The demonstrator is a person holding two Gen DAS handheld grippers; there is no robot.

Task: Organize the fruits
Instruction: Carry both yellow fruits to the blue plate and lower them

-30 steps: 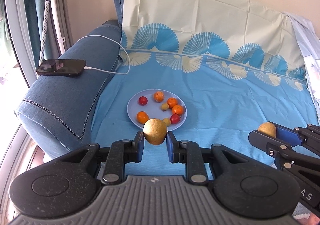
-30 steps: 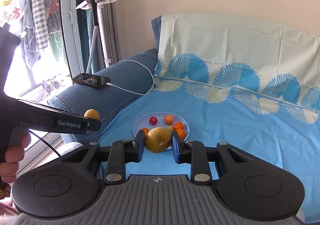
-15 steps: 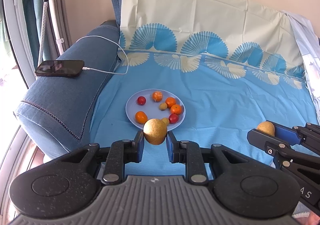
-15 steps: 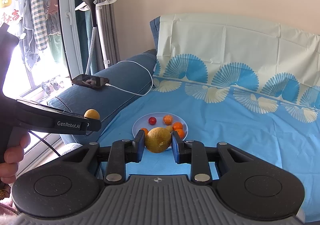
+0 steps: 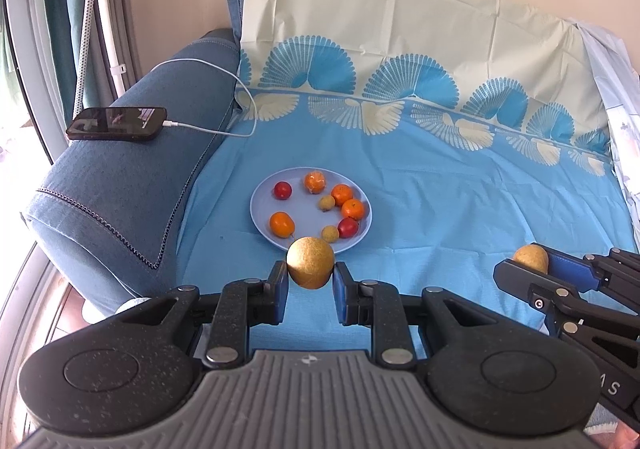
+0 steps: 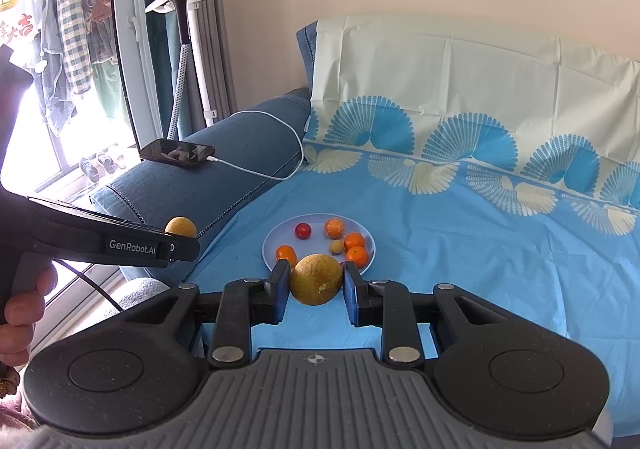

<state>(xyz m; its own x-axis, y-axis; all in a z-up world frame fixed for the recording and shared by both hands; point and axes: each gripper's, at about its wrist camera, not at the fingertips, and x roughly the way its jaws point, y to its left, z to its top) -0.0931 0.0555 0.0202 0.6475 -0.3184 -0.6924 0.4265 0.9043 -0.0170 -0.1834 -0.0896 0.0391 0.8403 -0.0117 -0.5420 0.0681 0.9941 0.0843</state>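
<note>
Left of right gripper (image 6: 316, 285) — person's hand (image 6: 18, 311)

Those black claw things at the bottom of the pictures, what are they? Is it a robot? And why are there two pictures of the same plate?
It isn't a robot. A person holds one grabber tool in each hand, and each tool has a small camera looking forward along its two fingers. So there are two pictures: one from the left grabber, one from the right grabber.

Each grabber is squeezing a round yellow-brown fruit: the left one holds this fruit, the right one holds a slightly bigger fruit. Each camera can also see the other grabber off to the side.

Ahead is a sofa covered with a blue cloth. On the cloth sits a pale blue plate with little oranges, two red fruits and two small yellowish ones. A phone lies on the sofa arm, plugged into a white cable.
</note>
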